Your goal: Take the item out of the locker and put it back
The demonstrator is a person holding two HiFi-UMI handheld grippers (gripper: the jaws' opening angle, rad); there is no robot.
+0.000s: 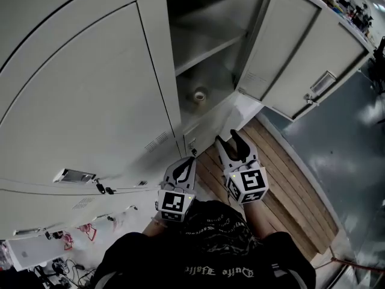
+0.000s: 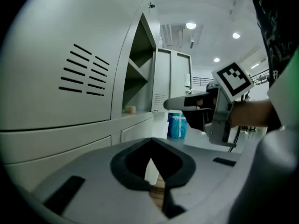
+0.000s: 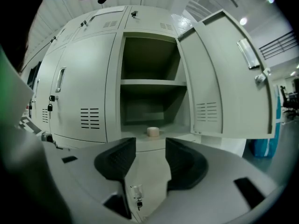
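item: small pale roll, upright on the floor of the open locker, lower compartment, near its front edge, untouched.
right gripper: jaws apart, nothing between them, well short of the roll.
left gripper: tips closed together, empty, beside the closed doors.
hazards: a jaw tip likely nudges the light roll deeper or tips it rolling; an off-centre pinch slips; the knuckle may clip the shelf edge or the open door.
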